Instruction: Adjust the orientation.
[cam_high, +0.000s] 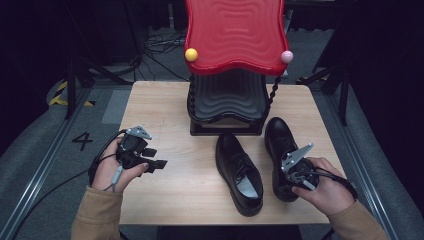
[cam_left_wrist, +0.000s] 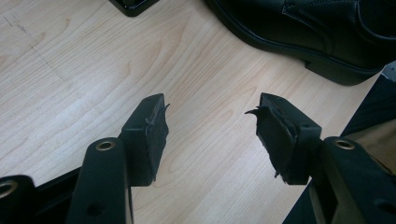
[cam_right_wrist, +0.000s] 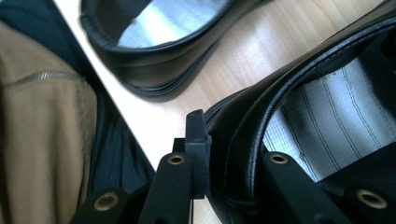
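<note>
Your right gripper (cam_high: 289, 181) sits at the lower right of the high view, its jaws clamped on the heel collar of the right-hand black shoe (cam_high: 280, 142); in the right gripper view one jaw stands outside the collar (cam_right_wrist: 243, 140) and the other inside, over the striped insole. That shoe's long axis runs from the gripper up the frame, toe toward the red-and-black rack (cam_high: 232, 35) at upper centre. The other shoe (cam_high: 239, 170) lies just beside it, nearly parallel. Your left gripper (cam_high: 159, 165) hangs at lower left, jaws apart and empty over bare table (cam_high: 165, 107), well apart from both shoes, so the right hand is the one placed to lift.
</note>
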